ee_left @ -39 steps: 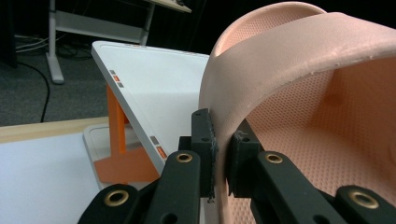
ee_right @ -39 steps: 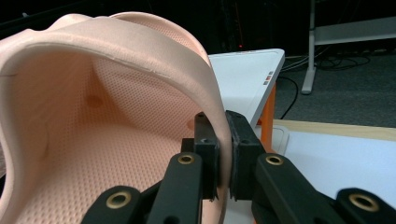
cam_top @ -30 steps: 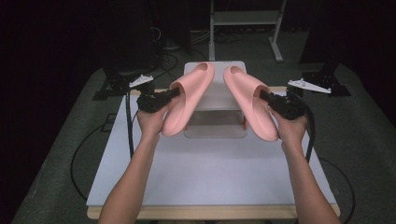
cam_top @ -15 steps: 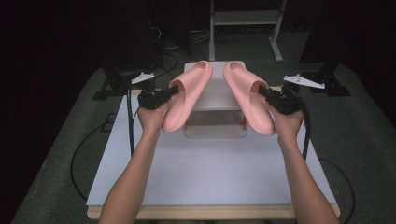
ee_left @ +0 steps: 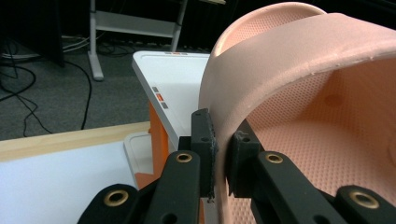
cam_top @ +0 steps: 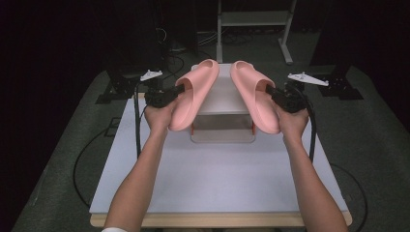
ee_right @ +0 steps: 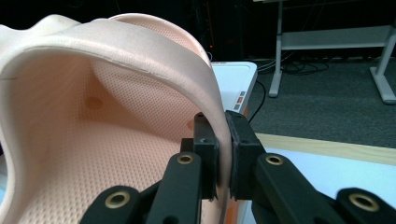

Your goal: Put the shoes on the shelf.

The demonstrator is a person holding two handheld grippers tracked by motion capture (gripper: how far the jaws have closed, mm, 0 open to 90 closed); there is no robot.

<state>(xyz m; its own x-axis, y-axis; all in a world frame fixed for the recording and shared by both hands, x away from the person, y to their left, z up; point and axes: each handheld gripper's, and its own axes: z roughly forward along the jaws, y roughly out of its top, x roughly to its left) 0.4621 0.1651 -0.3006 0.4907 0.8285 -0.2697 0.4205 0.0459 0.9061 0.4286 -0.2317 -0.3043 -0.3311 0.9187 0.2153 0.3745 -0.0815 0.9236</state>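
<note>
My left gripper (cam_top: 175,92) is clamped tight on the strap edge of the left slipper (cam_top: 191,93), one jaw outside the strap and one inside, as the left gripper view shows (ee_left: 219,158). That slipper hangs in the air above the left side of the white stand (cam_top: 223,96) on the table (cam_top: 217,179). My right gripper (cam_top: 270,92) pinches the right slipper (cam_top: 254,94) the same way (ee_right: 223,156), holding it up over the stand's right side, the two slippers well apart, toes pointing away from me.

Matt, dimpled foam slippers (cam_top: 193,94)
</note>
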